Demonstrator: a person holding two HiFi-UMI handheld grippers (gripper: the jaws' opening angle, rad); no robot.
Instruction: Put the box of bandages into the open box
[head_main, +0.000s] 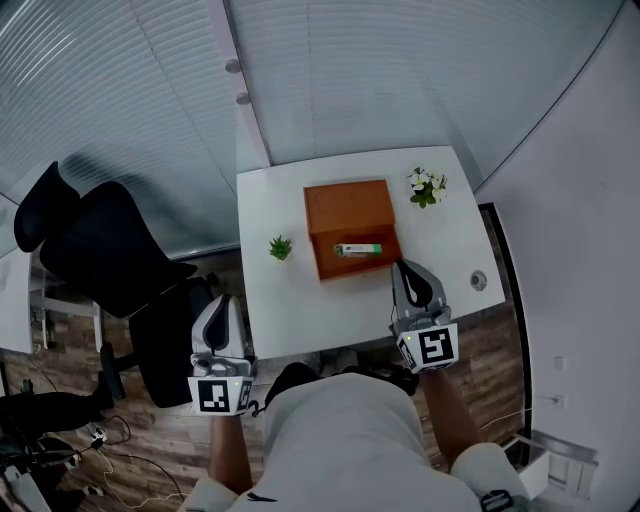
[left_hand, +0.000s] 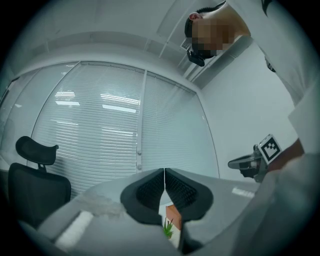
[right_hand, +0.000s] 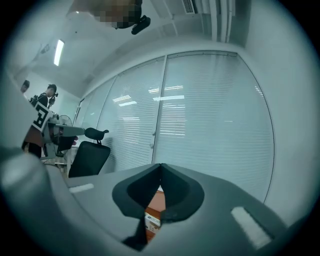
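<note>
Bandage box (head_main: 357, 249): inside open box (head_main: 348, 208) | right hand-held gripper (head_main: 403, 266): pressed together, just beside

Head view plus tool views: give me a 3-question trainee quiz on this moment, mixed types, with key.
1. True or false: the bandage box lies in the open box.
2. Seen from the person, the flowering plant stands: A. left of the open box; B. right of it; C. inside it.
3. Fill in: the right tool has its jaws ____, with nothing between them.

Key: 1 true; 2 B; 3 shut.
</note>
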